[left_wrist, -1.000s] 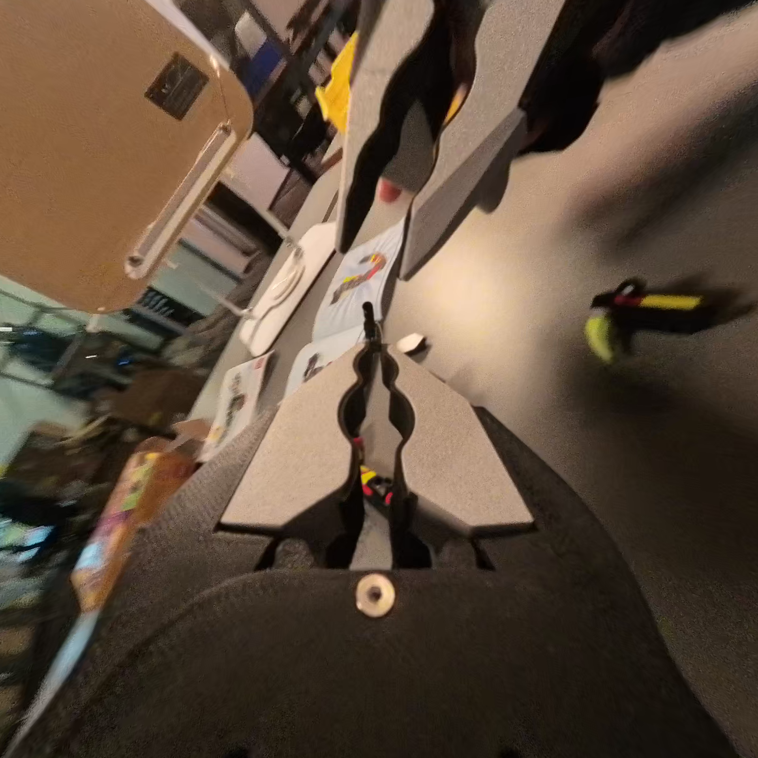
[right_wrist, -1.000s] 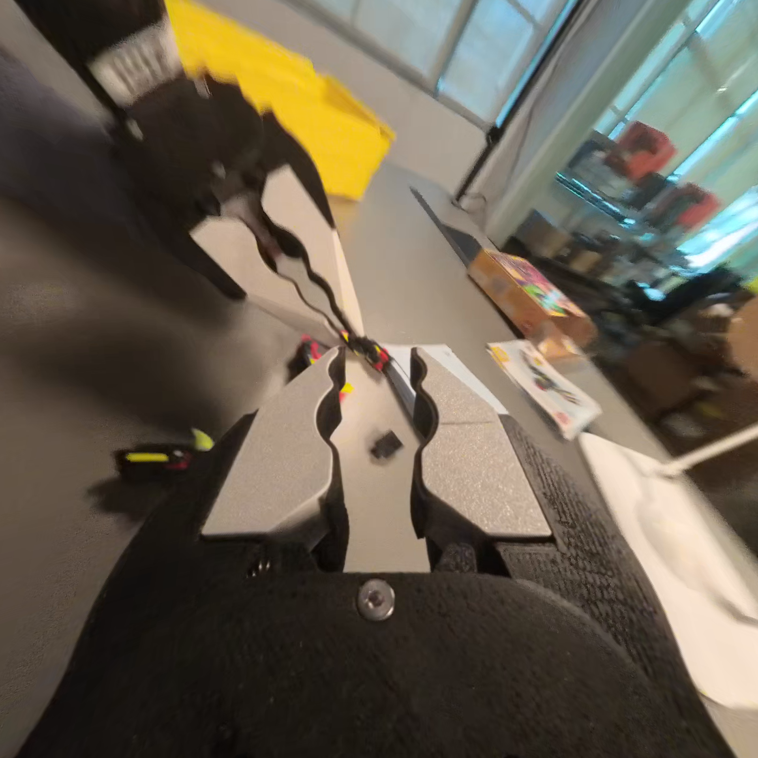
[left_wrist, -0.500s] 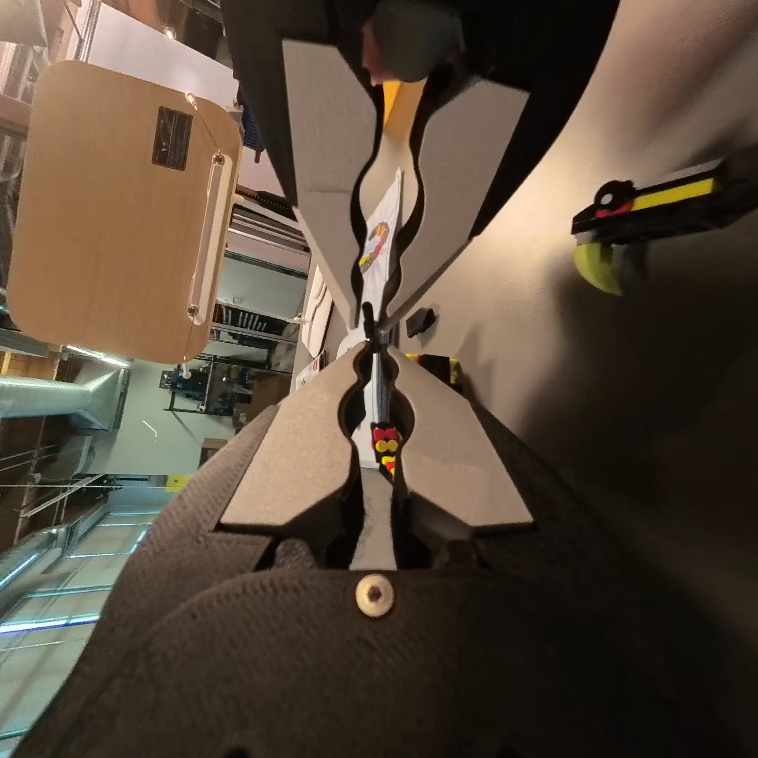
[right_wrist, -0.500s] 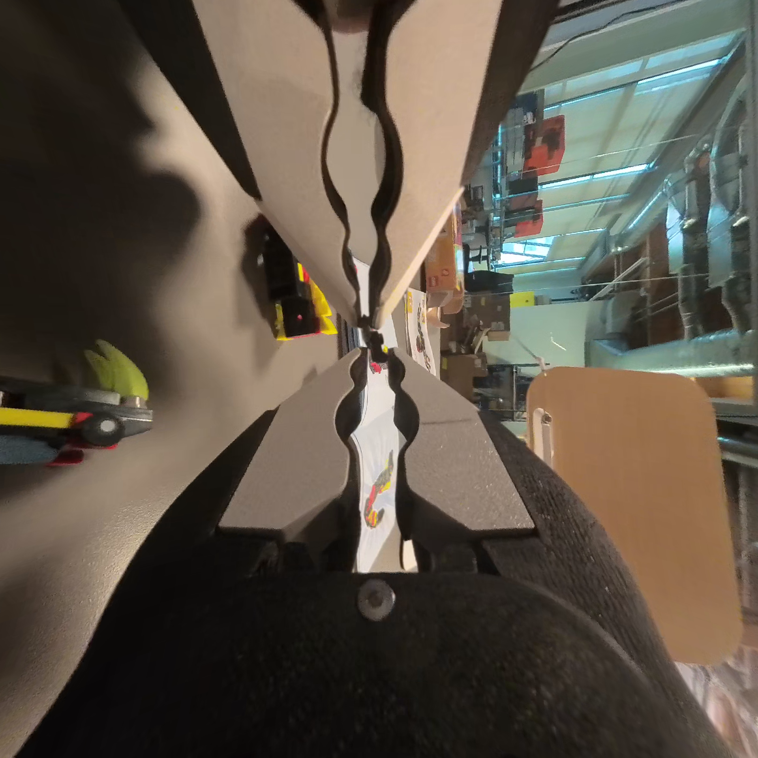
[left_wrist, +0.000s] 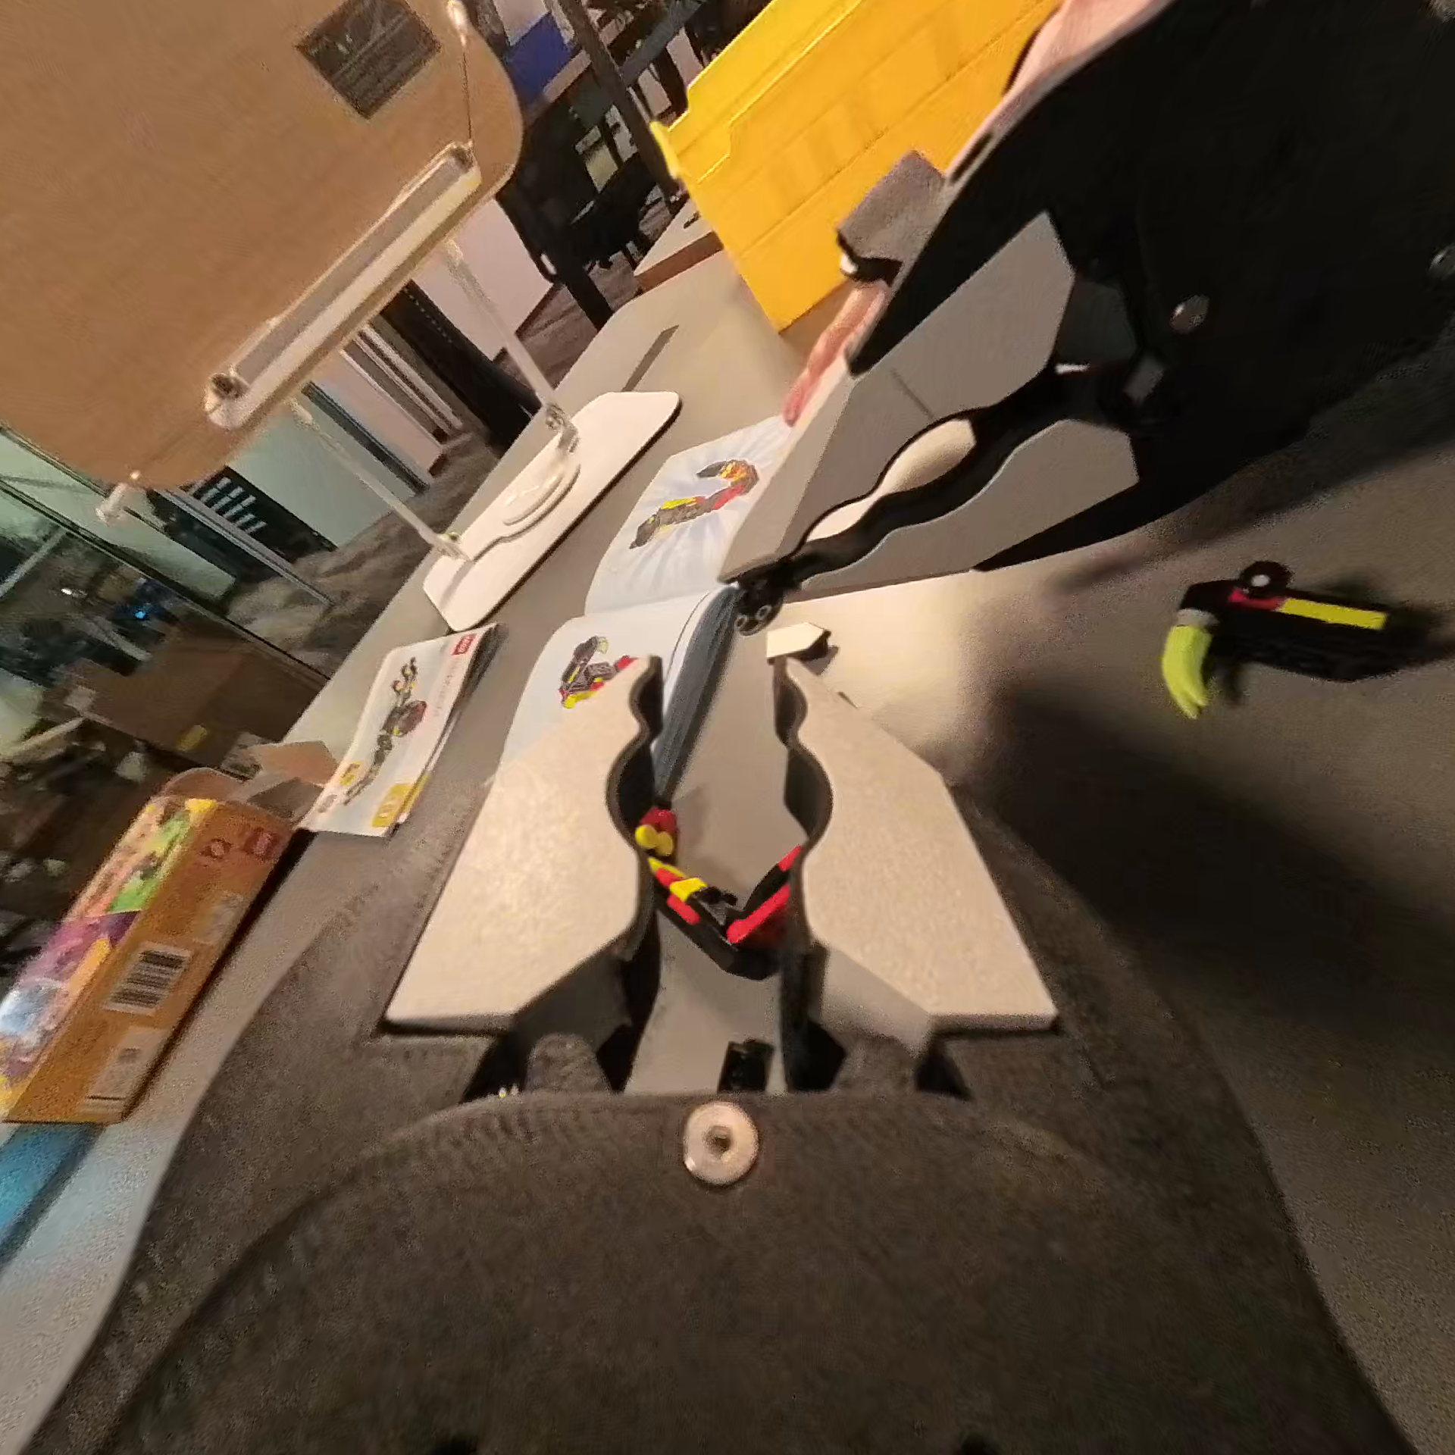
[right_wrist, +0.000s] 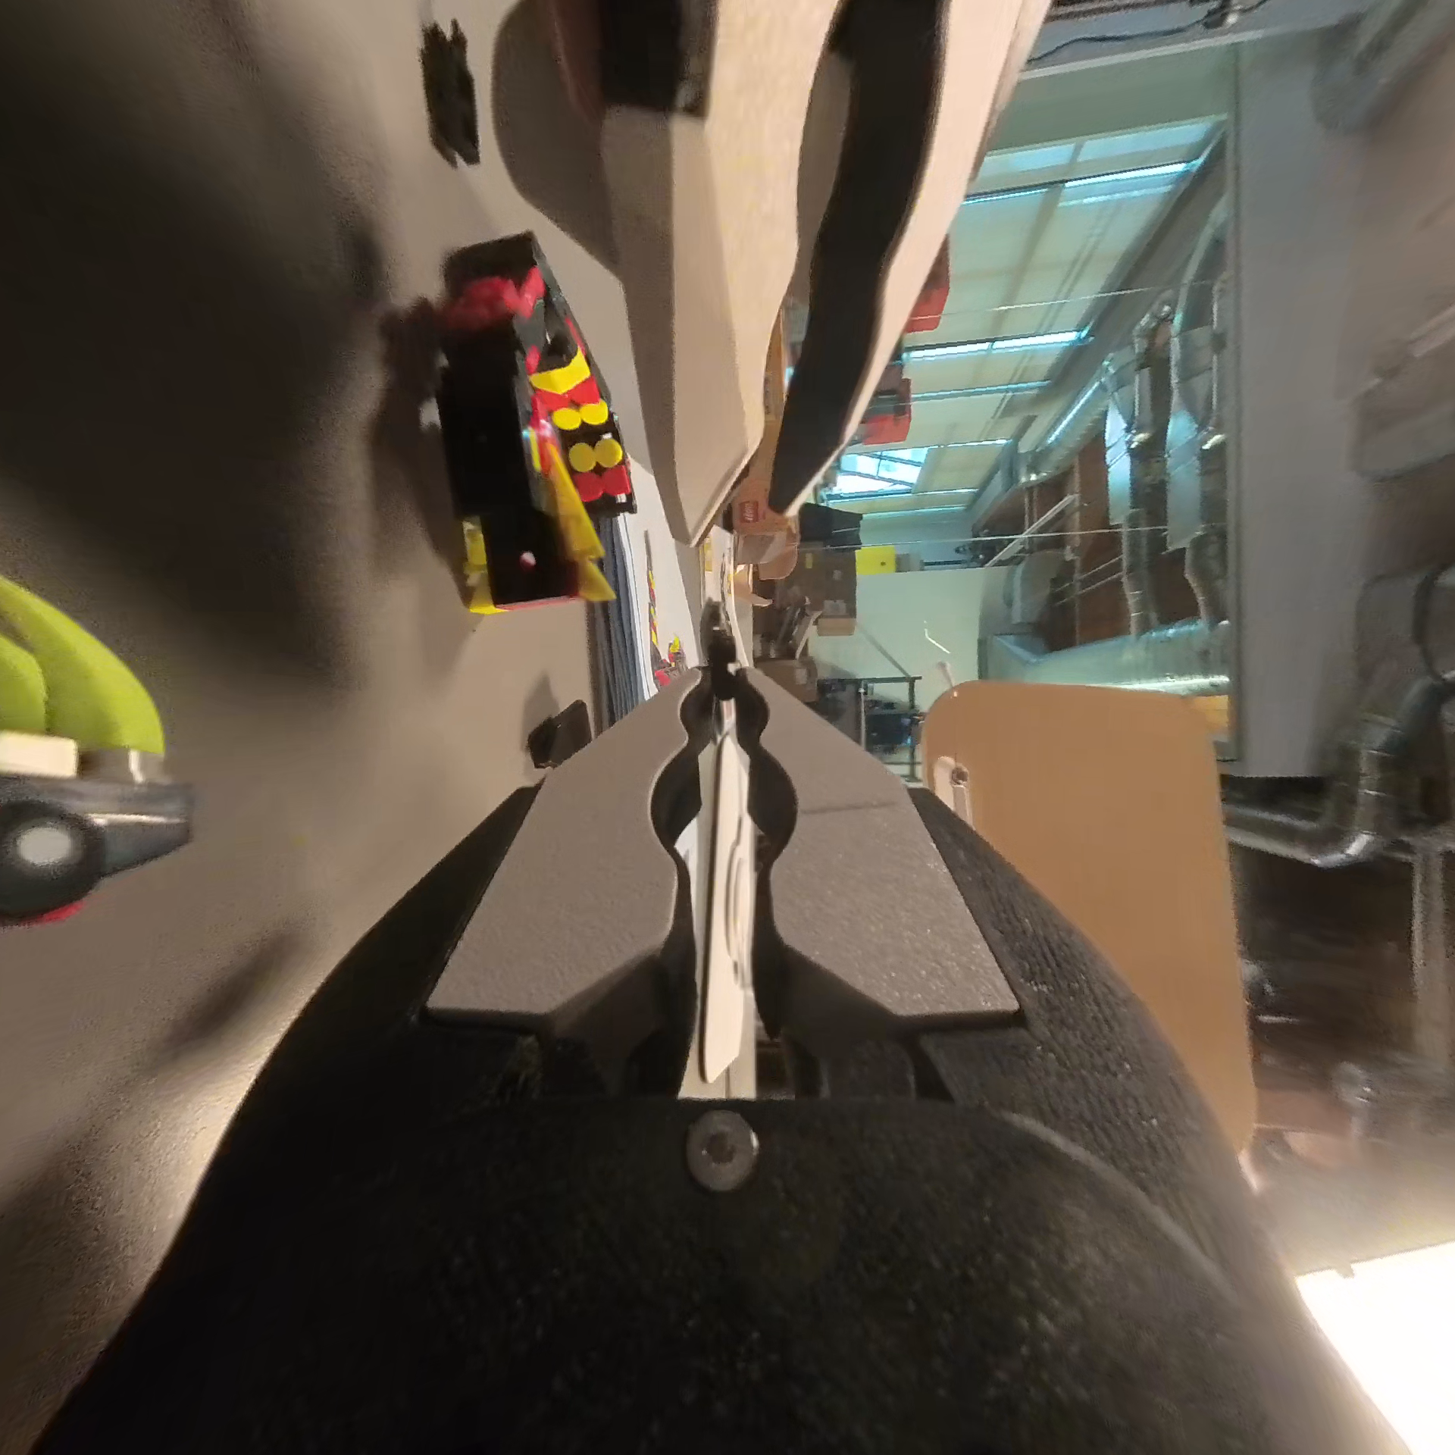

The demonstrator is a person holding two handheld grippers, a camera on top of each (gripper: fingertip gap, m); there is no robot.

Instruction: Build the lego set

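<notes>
My right gripper [right_wrist: 720,681] is shut on a small black Lego piece [right_wrist: 720,653] that sticks out past its fingertips. The left wrist view shows the same grip, with the right gripper [left_wrist: 768,579] pinching the piece [left_wrist: 754,605] just above the table. My left gripper [left_wrist: 712,677] is open and empty, a short way from that piece. It also shows in the right wrist view [right_wrist: 740,516], open. A black, red and yellow Lego assembly [right_wrist: 535,441] lies on the table and shows through my left jaws [left_wrist: 708,890]; nothing grips it.
A black build with a yellow stripe and lime claw [left_wrist: 1275,630] lies to the right. A small loose piece [left_wrist: 795,639] lies by the open instruction booklet [left_wrist: 685,520]. A second booklet [left_wrist: 409,724], a Lego box [left_wrist: 134,945], a white lamp base [left_wrist: 551,496] and a yellow bin [left_wrist: 827,142] stand farther off.
My left gripper held the small black piece at its tips. My right gripper came tip to tip and shut on it. My left gripper then opened and drew back.
</notes>
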